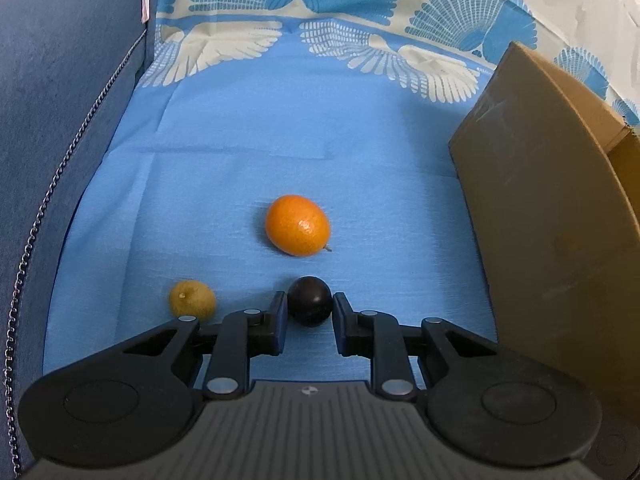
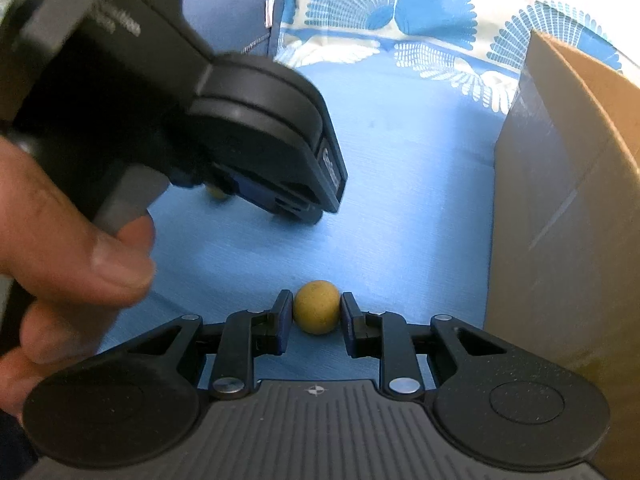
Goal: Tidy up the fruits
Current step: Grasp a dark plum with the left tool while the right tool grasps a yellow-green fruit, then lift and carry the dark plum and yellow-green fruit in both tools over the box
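In the left wrist view my left gripper point(image 1: 310, 307) is shut on a dark purple round fruit point(image 1: 309, 300) that rests on the blue cloth point(image 1: 240, 184). An orange fruit point(image 1: 297, 225) lies just beyond it. A small yellow-green fruit point(image 1: 192, 299) lies left of the left finger. In the right wrist view my right gripper point(image 2: 316, 312) is shut on a small yellow round fruit point(image 2: 317, 306) on the cloth. The left gripper's body point(image 2: 224, 128) and the hand holding it fill the upper left there, with another yellow fruit point(image 2: 218, 194) partly hidden under it.
A cardboard box point(image 1: 560, 208) stands on the right and shows in the right wrist view point(image 2: 568, 184) too. A blue sofa arm point(image 1: 60, 120) with a chain trim runs along the left. Patterned blue and cream fabric point(image 1: 320, 8) lies at the back.
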`<state>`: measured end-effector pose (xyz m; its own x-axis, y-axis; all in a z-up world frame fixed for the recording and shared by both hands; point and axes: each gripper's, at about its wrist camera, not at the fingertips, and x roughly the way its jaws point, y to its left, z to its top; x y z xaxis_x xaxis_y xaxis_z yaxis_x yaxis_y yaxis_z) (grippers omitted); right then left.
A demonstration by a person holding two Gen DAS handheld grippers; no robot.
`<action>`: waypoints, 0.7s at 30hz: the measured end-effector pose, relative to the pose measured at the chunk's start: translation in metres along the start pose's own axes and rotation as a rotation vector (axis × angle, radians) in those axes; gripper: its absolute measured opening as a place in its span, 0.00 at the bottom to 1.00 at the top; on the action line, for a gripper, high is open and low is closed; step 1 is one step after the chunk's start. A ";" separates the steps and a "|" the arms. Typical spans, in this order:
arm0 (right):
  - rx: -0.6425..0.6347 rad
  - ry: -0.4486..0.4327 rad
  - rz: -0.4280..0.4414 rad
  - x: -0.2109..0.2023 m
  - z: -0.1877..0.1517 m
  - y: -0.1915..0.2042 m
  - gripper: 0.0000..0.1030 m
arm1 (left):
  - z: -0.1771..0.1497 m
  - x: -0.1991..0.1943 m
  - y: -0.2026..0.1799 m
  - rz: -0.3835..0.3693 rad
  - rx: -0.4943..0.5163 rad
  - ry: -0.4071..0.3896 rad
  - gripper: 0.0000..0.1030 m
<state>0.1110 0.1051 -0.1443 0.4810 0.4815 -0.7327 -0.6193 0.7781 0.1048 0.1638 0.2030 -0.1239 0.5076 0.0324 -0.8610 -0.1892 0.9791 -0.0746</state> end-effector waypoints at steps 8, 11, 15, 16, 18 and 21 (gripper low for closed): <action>-0.006 -0.072 0.005 -0.019 -0.001 0.000 0.26 | 0.001 -0.027 -0.002 -0.031 -0.022 -0.111 0.25; -0.009 -0.133 0.007 -0.034 -0.002 0.000 0.26 | -0.002 -0.051 -0.004 -0.062 -0.033 -0.209 0.25; -0.058 -0.262 0.015 -0.066 -0.008 0.002 0.26 | -0.012 -0.089 -0.010 -0.100 -0.071 -0.341 0.25; -0.069 -0.291 0.018 -0.073 -0.010 0.004 0.26 | -0.016 -0.099 -0.012 -0.114 -0.080 -0.370 0.25; -0.083 -0.336 0.025 -0.089 -0.016 0.005 0.26 | -0.024 -0.116 -0.017 -0.134 -0.088 -0.426 0.25; -0.078 -0.369 0.021 -0.110 -0.027 0.004 0.26 | -0.036 -0.134 -0.026 -0.170 -0.095 -0.467 0.25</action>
<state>0.0386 0.0445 -0.0816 0.6497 0.6212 -0.4382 -0.6702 0.7401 0.0555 0.0707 0.1656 -0.0250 0.8554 -0.0179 -0.5177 -0.1361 0.9565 -0.2581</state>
